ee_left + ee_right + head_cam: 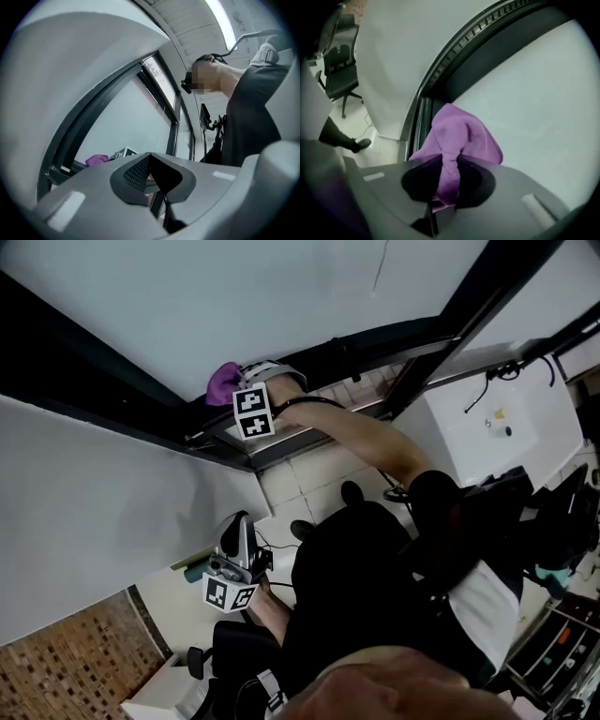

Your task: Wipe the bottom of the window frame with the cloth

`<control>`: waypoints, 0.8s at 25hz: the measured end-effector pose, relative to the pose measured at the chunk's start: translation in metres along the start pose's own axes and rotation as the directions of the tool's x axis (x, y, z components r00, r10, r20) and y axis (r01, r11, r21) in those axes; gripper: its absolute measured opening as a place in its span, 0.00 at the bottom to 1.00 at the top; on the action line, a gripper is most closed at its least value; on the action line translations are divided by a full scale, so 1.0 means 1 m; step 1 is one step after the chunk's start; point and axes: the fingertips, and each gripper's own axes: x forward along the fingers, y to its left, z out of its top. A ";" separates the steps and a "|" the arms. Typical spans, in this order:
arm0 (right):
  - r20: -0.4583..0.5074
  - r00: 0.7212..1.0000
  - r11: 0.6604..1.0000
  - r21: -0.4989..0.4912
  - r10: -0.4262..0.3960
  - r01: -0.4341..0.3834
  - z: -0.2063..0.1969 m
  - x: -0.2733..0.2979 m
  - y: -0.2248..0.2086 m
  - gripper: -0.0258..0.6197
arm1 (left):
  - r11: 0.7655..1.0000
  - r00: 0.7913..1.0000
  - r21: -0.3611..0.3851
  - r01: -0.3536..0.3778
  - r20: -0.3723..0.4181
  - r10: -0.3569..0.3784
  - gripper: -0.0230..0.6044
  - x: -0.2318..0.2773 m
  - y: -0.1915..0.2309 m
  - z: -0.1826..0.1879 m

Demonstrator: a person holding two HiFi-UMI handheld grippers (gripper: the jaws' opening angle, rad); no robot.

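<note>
Cloth (459,136), purple, is clamped in the right gripper (447,180). The jaws are closed on a gathered fold, which runs down between the pads. The rest of the cloth bunches out beyond the fingertips.

In the right gripper view the bunched part lies against the dark window frame (497,51), at the edge where the frame meets the glass pane (543,108). It appears to touch the frame, though the contact line itself is hidden by the cloth.

In the head view the cloth (223,382) sits on the glass-side edge of the frame rail (112,381). The right gripper (236,392) is directly behind it, with its marker cube (253,413) facing the camera. The person's forearm (375,442) is stretched out to it.

The left gripper (150,176) has its jaws together with nothing held between them. In the head view it (239,521) is held low and well apart from the frame. It is beside the white wall (94,512) below the rail and above the tiled floor (300,474).

The left gripper view looks up along the frame (164,101). The cloth (96,160) and the right gripper's marker cube (124,152) show at the frame's lower edge.

An office chair (340,70) and a shoe (358,145) are seen on the floor, away from the frame.
</note>
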 end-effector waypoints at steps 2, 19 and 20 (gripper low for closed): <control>-0.124 0.992 0.998 -0.050 -0.029 0.023 -0.056 -0.010 -0.006 0.13 | 1.000 1.000 -0.008 0.028 -0.007 -0.028 0.04 0.011 -0.003 -0.004; -0.282 0.959 1.000 -0.009 0.022 -0.026 -0.186 -0.101 -0.060 0.14 | 0.998 1.000 -0.064 0.010 -0.001 -0.010 0.04 0.024 -0.008 -0.020; -0.341 0.940 0.994 -0.104 -0.008 -0.029 -0.193 -0.086 -0.052 0.14 | 0.998 1.000 -0.069 0.009 0.002 -0.009 0.04 0.024 -0.009 -0.022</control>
